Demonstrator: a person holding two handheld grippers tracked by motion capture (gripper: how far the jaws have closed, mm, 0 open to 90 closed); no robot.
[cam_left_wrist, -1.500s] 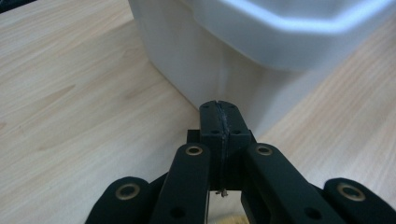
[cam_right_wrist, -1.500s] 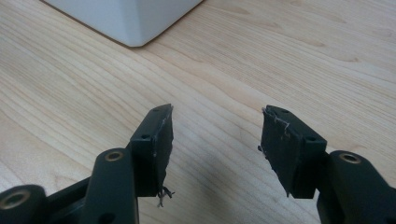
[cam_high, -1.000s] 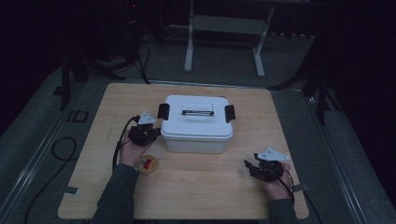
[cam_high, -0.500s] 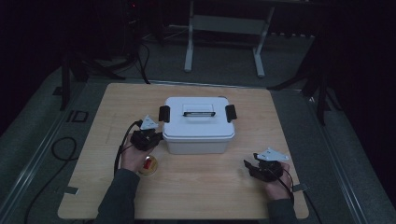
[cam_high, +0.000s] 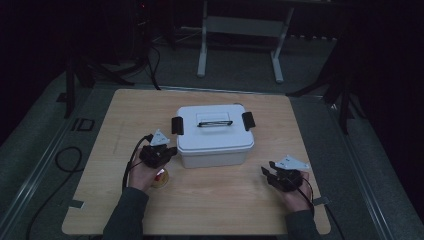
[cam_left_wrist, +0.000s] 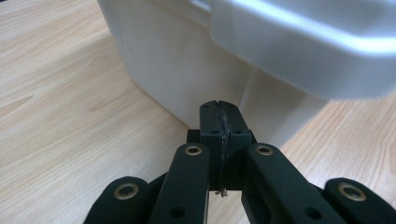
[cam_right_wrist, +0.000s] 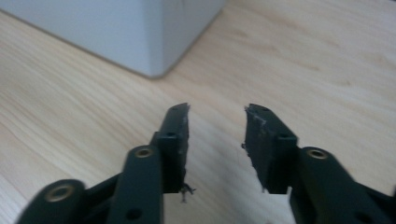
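Note:
A white plastic box (cam_high: 212, 135) with a lid, two black side latches and a black handle stands in the middle of the wooden table (cam_high: 225, 210). My left gripper (cam_high: 169, 150) is at the box's front left corner, shut with nothing in it. In the left gripper view its closed fingertips (cam_left_wrist: 219, 114) point at the box wall (cam_left_wrist: 187, 65) under the lid's rim. My right gripper (cam_high: 267, 174) rests to the front right of the box. Its jaws (cam_right_wrist: 217, 116) have just been closing, still stand apart, and have nothing between them.
A small round yellowish thing with a red spot (cam_high: 161, 178) lies on the table by the left hand, partly covered by it. A corner of the box (cam_right_wrist: 154, 42) is ahead in the right gripper view. Dark floor, cables and a metal frame (cam_high: 240, 30) surround the table.
The left hand has drifted slightly toward the box's front left corner and now partly covers the round yellowish thing. The right hand has stayed where it was.

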